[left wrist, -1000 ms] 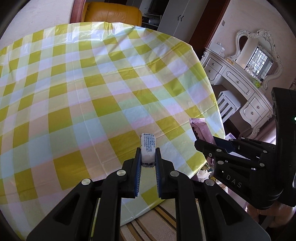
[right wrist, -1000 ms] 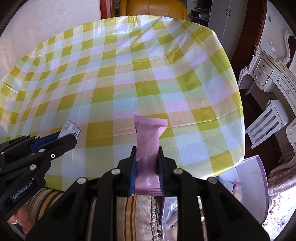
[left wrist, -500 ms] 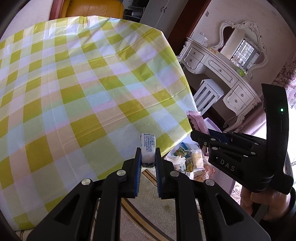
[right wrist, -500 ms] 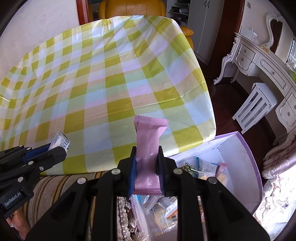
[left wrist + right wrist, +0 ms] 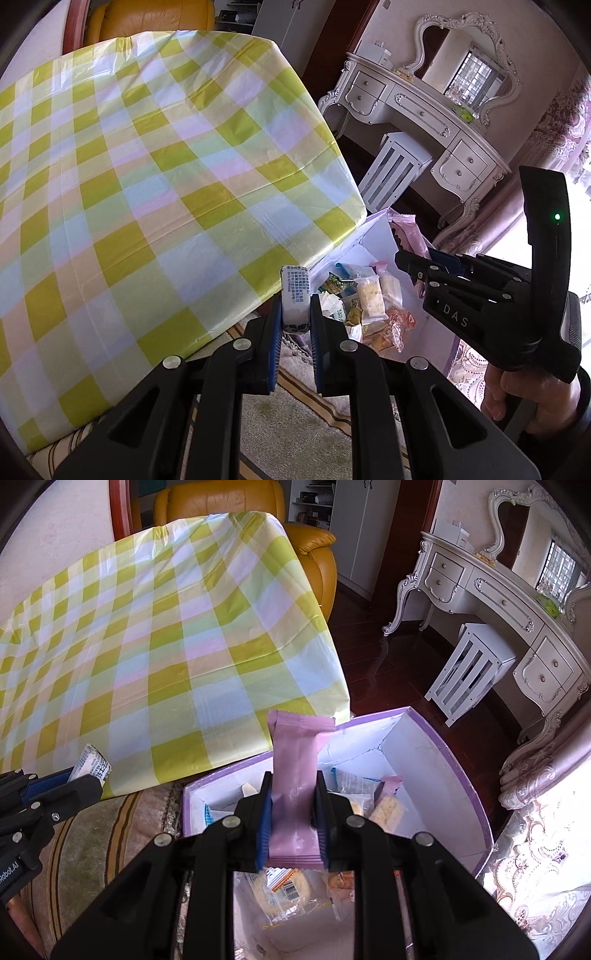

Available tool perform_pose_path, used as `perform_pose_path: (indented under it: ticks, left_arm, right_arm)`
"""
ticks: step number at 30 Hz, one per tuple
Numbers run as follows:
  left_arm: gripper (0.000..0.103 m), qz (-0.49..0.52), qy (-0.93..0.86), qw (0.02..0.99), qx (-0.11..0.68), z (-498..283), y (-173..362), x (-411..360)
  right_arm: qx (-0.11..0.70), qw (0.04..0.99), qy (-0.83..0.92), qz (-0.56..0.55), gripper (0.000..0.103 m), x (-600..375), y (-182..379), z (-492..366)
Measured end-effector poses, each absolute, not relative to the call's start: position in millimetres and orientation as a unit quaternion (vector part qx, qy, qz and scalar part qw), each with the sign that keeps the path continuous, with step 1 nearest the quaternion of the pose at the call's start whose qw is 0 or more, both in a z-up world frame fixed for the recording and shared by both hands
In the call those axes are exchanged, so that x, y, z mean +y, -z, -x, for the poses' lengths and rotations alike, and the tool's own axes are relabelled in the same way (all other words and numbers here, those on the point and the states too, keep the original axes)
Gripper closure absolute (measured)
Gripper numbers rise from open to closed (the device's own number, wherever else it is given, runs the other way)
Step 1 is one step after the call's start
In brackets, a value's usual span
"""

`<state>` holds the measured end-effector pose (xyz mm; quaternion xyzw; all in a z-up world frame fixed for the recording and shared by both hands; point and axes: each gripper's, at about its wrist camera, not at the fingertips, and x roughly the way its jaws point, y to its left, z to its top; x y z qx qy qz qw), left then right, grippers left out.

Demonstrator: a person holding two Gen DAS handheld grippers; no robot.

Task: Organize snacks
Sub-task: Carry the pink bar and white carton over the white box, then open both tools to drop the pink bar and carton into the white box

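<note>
My left gripper is shut on a small white snack packet with blue print, held past the table's edge, beside the box. That packet also shows in the right wrist view. My right gripper is shut on a pink snack bar wrapper, held upright over a purple-rimmed white box. The box sits on the floor and holds several wrapped snacks. The right gripper shows in the left wrist view with the pink wrapper.
A table with a yellow-green checked cloth fills the left. A striped rug lies below its edge. A white dressing table and white stool stand at the right. A yellow armchair stands behind the table.
Both grippers have moved right, off the table edge, with their snacks still held. The right gripper now hangs over the open box, which has come into fuller view.
</note>
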<state>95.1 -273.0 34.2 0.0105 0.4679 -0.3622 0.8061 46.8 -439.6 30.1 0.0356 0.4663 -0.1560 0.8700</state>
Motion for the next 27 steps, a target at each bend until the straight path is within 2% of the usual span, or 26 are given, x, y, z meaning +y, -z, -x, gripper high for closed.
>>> perform_pose_path:
  ticks: [15, 19, 20, 21, 22, 24, 27]
  left_arm:
    - [0.09, -0.048, 0.39, 0.783, 0.482, -62.8, -28.7, -322.8]
    - [0.087, -0.056, 0.395, 0.774, 0.491, -55.7, -25.1, -333.7]
    - [0.084, -0.058, 0.395, 0.772, 0.494, -54.4, -23.8, -335.8]
    - [0.073, -0.061, 0.394, 0.771, 0.497, -52.6, -22.7, -337.9]
    - [0.056, -0.064, 0.393, 0.771, 0.498, -51.0, -21.9, -339.2]
    - [0.039, -0.066, 0.391, 0.773, 0.495, -47.0, -22.9, -338.9]
    - [0.023, -0.057, 0.388, 0.769, 0.504, -41.7, -23.2, -335.2]
  right_arm:
    - [0.467, 0.855, 0.219, -0.052, 0.081, -479.7, -27.1, -4.0]
    - [0.467, 0.85, 0.237, -0.056, 0.078, -488.2, -26.4, 8.1]
    - [0.47, 0.847, 0.24, -0.059, 0.072, -490.7, -25.5, 10.8]
    - [0.47, 0.846, 0.244, -0.061, 0.066, -492.4, -24.9, 13.6]
    - [0.472, 0.844, 0.248, -0.061, 0.063, -493.3, -24.4, 16.4]
    - [0.474, 0.842, 0.251, -0.065, 0.054, -493.9, -23.9, 21.8]
    - [0.476, 0.839, 0.254, -0.066, 0.042, -489.8, -23.9, 29.9]
